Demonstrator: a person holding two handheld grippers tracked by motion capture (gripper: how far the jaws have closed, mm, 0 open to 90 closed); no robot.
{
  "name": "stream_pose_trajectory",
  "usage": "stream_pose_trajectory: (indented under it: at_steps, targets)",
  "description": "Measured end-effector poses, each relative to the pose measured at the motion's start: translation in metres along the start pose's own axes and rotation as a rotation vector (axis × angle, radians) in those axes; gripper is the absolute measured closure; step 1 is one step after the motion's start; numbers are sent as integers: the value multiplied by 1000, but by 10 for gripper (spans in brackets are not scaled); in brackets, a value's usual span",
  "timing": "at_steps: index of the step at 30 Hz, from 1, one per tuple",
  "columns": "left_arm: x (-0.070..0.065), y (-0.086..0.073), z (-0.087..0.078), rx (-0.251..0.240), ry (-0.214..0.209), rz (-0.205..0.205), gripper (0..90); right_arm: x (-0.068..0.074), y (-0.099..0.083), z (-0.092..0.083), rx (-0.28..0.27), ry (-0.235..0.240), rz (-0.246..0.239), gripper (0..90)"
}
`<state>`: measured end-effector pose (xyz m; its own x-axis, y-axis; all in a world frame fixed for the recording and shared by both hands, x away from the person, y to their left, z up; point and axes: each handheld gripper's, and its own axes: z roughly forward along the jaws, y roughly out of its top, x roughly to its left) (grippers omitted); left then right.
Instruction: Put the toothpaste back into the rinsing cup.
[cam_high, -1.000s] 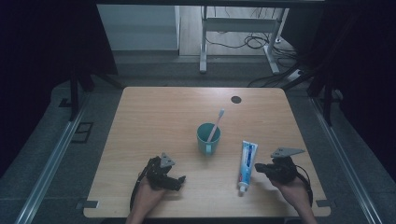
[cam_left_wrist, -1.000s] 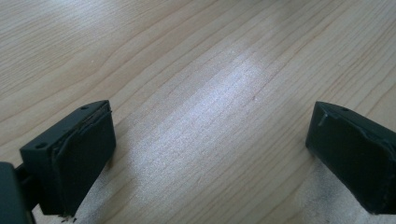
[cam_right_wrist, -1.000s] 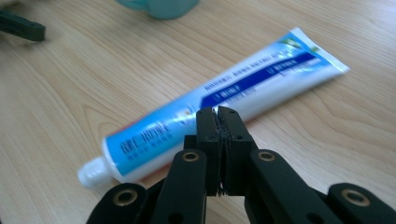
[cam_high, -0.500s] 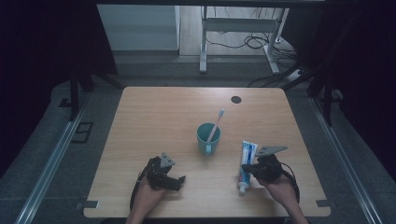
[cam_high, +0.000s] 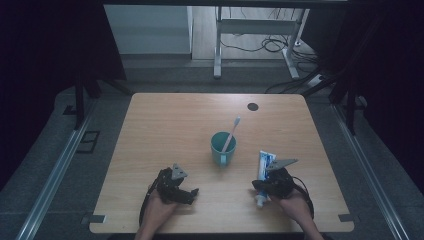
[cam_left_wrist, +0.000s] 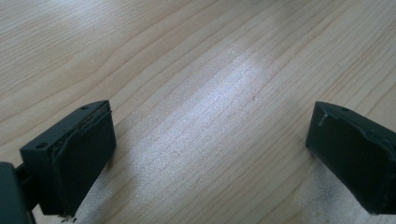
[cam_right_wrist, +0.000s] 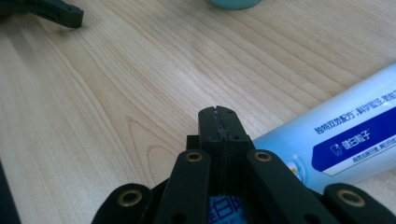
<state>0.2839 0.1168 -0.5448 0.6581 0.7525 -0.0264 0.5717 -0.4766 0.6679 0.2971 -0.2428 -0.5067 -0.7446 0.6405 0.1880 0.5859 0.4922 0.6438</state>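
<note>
We had the wooden bench (cam_high: 170, 125) laid out wide in front of us, and most of it sat bare. Near its middle stood the teal cup (cam_high: 223, 148), upright, with a toothbrush (cam_high: 230, 134) leaning inside it. To the cup's right, toward our edge, the toothpaste tube (cam_high: 264, 167) lay flat on the wood, cap end pointing at us. Our right gripper (cam_right_wrist: 218, 122) sat low just beside the tube, fingers pressed together with nothing between them, the tube running off to one side. Our left gripper (cam_left_wrist: 205, 154) rested near the front edge, well apart from the cup, its fingers (cam_left_wrist: 79, 154) spread wide over bare wood.

By our reckoning the job had barely started: the tube was reached but not gripped, and lifting it was all left to do.

On the tube we saw a dark blue panel with white Chinese characters and more blue Chinese print along the white body; we couldn't make out a brand.
</note>
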Motion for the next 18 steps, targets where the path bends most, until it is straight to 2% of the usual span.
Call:
stream_pose_trajectory:
  at_steps: [6, 18]
  targets:
    - [0, 0, 0, 0, 0, -1, 18, -2, -4, -3, 8, -1, -1, 894]
    - [0, 0, 0, 0, 0, 0, 18, -14, -18, -13, 16, -26, 36, 890]
